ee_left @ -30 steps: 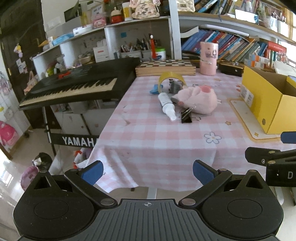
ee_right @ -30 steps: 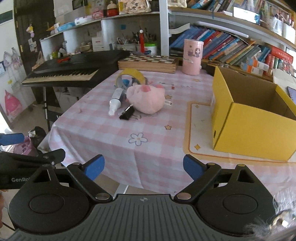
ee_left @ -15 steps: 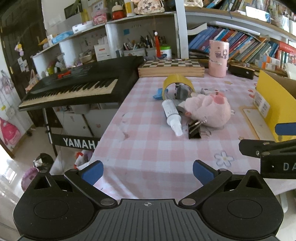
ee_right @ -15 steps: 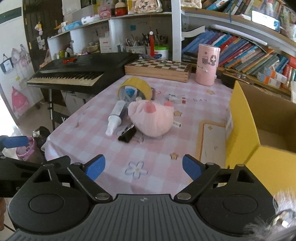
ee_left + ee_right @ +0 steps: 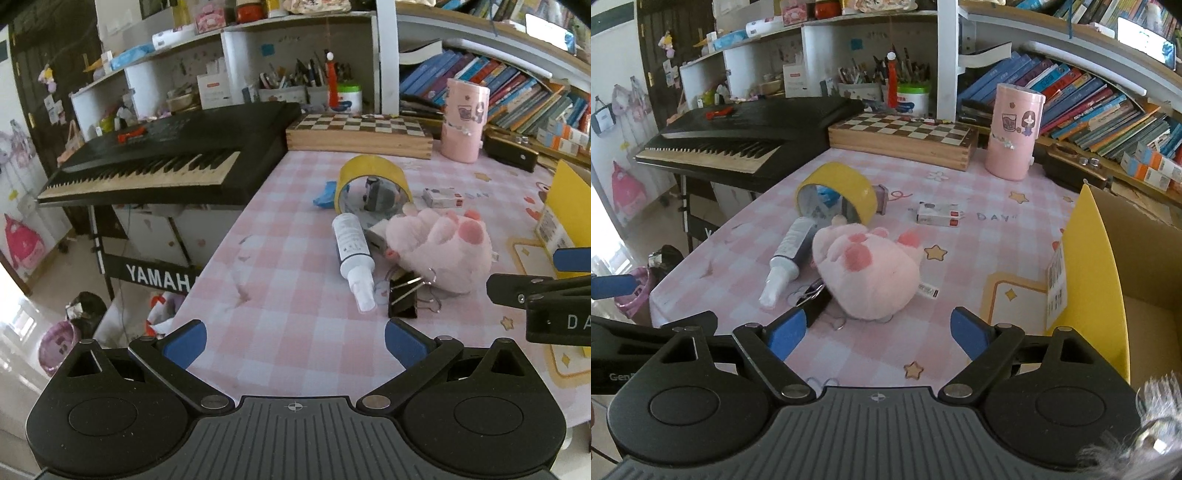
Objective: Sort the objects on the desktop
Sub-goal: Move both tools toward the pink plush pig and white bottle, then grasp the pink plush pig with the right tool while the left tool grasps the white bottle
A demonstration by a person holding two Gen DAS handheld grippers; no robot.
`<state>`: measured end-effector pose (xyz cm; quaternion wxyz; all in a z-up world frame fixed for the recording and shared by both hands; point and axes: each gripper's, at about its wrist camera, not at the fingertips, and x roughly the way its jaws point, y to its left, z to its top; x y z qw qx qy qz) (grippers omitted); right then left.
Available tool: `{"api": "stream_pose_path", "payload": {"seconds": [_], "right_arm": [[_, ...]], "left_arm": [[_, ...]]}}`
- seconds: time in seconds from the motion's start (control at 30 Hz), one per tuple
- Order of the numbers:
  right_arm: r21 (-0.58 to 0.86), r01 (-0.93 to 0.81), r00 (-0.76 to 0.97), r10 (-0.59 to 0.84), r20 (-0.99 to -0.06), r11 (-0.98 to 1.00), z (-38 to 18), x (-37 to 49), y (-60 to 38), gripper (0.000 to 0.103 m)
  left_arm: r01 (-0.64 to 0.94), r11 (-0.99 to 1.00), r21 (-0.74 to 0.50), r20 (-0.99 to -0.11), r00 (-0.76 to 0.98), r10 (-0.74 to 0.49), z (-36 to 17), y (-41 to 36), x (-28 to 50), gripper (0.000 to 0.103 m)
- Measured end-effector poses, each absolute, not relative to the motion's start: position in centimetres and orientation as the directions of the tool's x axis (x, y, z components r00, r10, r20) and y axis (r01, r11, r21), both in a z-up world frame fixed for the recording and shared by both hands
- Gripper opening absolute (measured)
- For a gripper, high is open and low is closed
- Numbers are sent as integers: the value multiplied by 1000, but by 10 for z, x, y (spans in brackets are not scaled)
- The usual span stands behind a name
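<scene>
Right gripper (image 5: 877, 334) wide, jaws closing, nothing between them; your left gripper (image 5: 293, 343) wide, empty.
Pink plush toy (image 5: 871, 273) lies just ahead, binder clip (image 5: 816, 304) touching it, yellow box (image 5: 1089, 266) to the right.

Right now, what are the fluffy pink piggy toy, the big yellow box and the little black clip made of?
The fluffy pink pig toy looks like soft plush fabric: fuzzy nap, rounded squashy shape. The big yellow box seems to be cardboard, with a brown unprinted inside and thin flat walls. The little black clip looks like painted metal with shiny wire handles, though its finish is hard to judge.
</scene>
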<state>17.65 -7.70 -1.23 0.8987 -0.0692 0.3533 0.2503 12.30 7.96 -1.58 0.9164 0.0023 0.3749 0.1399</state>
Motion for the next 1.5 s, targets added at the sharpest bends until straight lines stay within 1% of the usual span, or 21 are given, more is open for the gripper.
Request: {"api": "stream_pose_path", "payload": {"seconds": [0.43,0.63,0.83,0.9,0.93,0.97,1.07,1.17,1.27,1.33,1.37,1.4,1.43,1.5], "right_arm": [[71,-551,571,438,-694,831,-19,219,-60,86],[57,-566,534,419,-734,822,-28,244,-43,87],[99,-565,471,419,-776,819,-42,270,-36,89],[124,-571,446,434,-783,812,-45,276,-35,83],[141,-578,431,447,-784,804,-45,279,-36,72],[151,-582,421,456,-784,799,-44,280,-36,69],[112,-577,476,445,-759,809,-32,280,-43,68],[107,-553,528,447,-722,827,-21,281,-55,68],[114,-533,542,442,-714,838,-18,284,-64,68],[116,-524,546,438,-714,843,-17,285,-68,68],[114,-522,548,434,-715,846,-17,286,-68,68],[110,-521,550,431,-715,847,-16,286,-69,68],[107,-521,551,430,-715,847,-16,285,-70,68],[103,-524,557,431,-710,846,-15,283,-71,68]], "left_arm": [[-299,947,118,-691,660,295,-15,87,149,103],[-315,939,135,-697,643,316,-15,91,166,103],[-287,947,145,-703,644,302,-17,89,185,103],[-275,950,147,-710,640,295,-19,88,193,103],[-270,952,146,-715,636,290,-20,88,196,103],[-269,952,145,-719,633,289,-21,87,199,103],[-262,954,144,-732,621,281,-24,87,210,103],[-244,962,122,-749,614,250,-28,86,223,102],[-221,969,107,-760,611,223,-35,83,236,102],[-209,971,113,-761,610,220,-40,80,245,98],[-204,972,119,-765,606,221,-43,79,249,92],[-203,971,127,-769,598,225,-46,79,254,84],[-201,971,132,-774,591,228,-49,78,258,80],[-185,976,119,-791,577,206,-53,77,265,64]]}}
